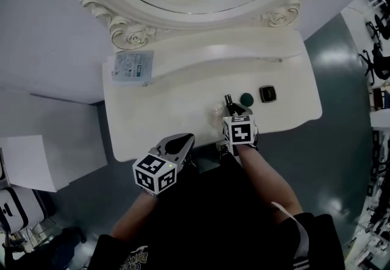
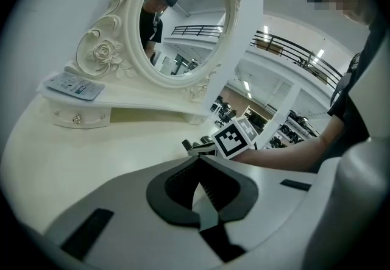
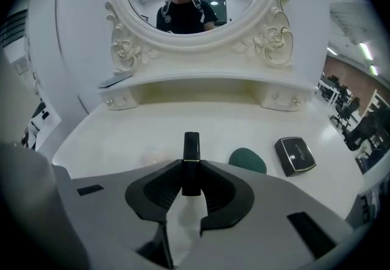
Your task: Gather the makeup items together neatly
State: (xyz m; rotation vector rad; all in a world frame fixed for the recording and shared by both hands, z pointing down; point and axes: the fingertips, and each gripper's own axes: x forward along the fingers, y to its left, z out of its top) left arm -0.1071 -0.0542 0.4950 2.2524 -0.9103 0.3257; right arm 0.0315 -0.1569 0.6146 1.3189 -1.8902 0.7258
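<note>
One lipstick (image 3: pixel 191 156) is pinched in the right gripper's (image 3: pixel 190 172) fingers, the left gripper's (image 2: pixel 198 168) fingers pressed together; the lipstick likely goes next beside the green sponge (image 3: pixel 247 159).

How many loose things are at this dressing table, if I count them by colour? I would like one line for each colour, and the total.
Black: 2 (lipstick tube, compact)
Dark green: 1 (sponge)
White and pale blue: 1 (packet)
Total: 4
</note>
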